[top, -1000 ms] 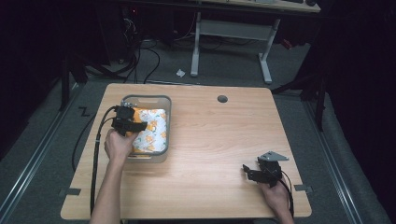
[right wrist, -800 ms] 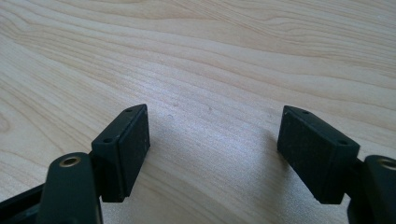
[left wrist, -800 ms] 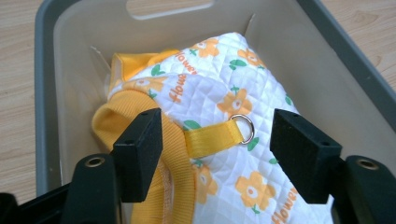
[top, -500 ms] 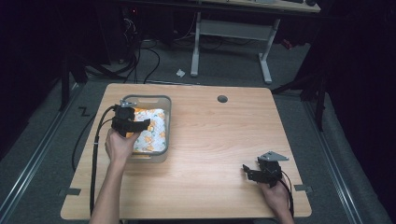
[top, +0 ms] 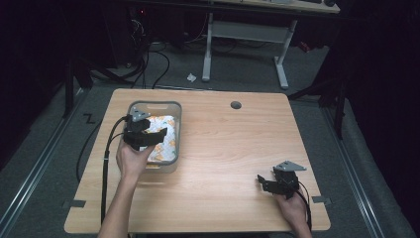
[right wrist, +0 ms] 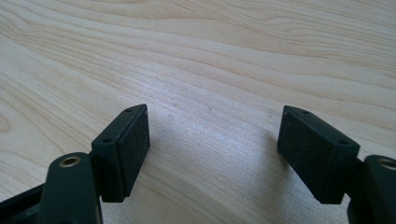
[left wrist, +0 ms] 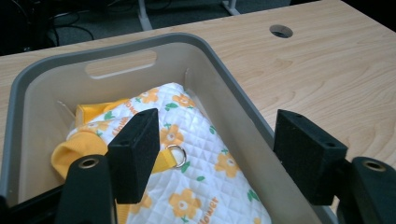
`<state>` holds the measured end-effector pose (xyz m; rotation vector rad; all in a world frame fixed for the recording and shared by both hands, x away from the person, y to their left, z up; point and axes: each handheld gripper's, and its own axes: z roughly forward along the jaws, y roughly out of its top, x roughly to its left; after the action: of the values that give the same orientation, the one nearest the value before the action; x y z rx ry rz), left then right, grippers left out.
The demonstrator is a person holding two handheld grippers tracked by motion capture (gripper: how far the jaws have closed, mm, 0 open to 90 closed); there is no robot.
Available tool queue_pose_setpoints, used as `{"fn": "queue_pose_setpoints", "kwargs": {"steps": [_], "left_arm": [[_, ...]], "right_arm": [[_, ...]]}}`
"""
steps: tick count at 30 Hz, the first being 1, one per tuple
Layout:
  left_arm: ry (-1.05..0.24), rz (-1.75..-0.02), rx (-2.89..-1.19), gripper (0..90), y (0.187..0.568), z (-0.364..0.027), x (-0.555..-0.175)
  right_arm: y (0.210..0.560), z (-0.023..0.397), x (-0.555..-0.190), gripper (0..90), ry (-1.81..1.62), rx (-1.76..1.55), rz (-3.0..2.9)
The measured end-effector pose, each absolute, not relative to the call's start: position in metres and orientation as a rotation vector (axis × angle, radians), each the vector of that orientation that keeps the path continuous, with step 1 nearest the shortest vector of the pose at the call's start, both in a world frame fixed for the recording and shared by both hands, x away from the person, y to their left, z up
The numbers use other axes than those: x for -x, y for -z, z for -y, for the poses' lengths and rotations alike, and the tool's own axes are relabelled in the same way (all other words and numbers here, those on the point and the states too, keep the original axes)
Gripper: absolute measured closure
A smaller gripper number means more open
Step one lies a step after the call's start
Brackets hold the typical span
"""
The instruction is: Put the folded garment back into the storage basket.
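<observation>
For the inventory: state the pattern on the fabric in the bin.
White quilted fabric with orange flowers, yellow trim; clearest in the left gripper view.

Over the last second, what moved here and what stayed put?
The left gripper eased slightly toward the person over the grey bin, jaws open above the flowered quilted cloth, gripping nothing. The right gripper, open over the table, stayed put, as did bin and cloth.

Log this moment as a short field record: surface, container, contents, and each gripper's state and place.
surface: wooden table with a round cable hole
container: grey plastic bin, cut-out handle in its far wall
contents: quilted white cloth with orange flowers, yellow trim, a small metal ring
left gripper: open, jaws astride the bin's side wall, one inside above the cloth
right gripper: open, low over bare wood near the table's front right
</observation>
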<state>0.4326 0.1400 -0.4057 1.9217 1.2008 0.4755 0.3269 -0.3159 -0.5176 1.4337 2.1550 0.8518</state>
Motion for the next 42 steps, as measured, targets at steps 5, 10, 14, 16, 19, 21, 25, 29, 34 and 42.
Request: {"fn": "queue_pose_setpoints", "kwargs": {"steps": [5,10,14,16,19,21,25,29,34,42], "left_arm": [[-0.459,-1.177,-1.901,31.8,0.403,-0.137,-0.425],[-0.455,-1.139,-1.905,31.0,0.401,-0.129,-0.416],[-0.441,-1.119,-1.894,30.7,0.403,-0.124,-0.411],[-0.437,-1.111,-1.889,30.7,0.404,-0.121,-0.408],[-0.427,-1.102,-1.892,30.7,0.405,-0.119,-0.405],[-0.416,-1.095,-1.884,30.6,0.406,-0.117,-0.402],[-0.404,-1.083,-1.879,30.6,0.409,-0.113,-0.397],[-0.395,-1.075,-1.881,30.6,0.411,-0.11,-0.394],[-0.382,-1.06,-1.875,30.6,0.412,-0.106,-0.389],[-0.354,-1.042,-1.865,30.5,0.416,-0.101,-0.382]], "right_arm": [[0.518,0.316,-0.327,25.4,-0.852,-1.434,-2.155],[0.518,0.316,-0.327,25.4,-0.852,-1.434,-2.155],[0.518,0.316,-0.327,25.4,-0.852,-1.435,-2.154],[0.518,0.316,-0.327,25.4,-0.852,-1.434,-2.155],[0.518,0.316,-0.327,25.4,-0.852,-1.433,-2.155],[0.518,0.316,-0.327,25.4,-0.852,-1.434,-2.155],[0.518,0.316,-0.327,25.4,-0.852,-1.434,-2.155],[0.518,0.316,-0.327,25.4,-0.852,-1.435,-2.155],[0.518,0.316,-0.327,25.4,-0.852,-1.434,-2.155],[0.518,0.316,-0.327,25.4,-0.851,-1.434,-2.155]]}}
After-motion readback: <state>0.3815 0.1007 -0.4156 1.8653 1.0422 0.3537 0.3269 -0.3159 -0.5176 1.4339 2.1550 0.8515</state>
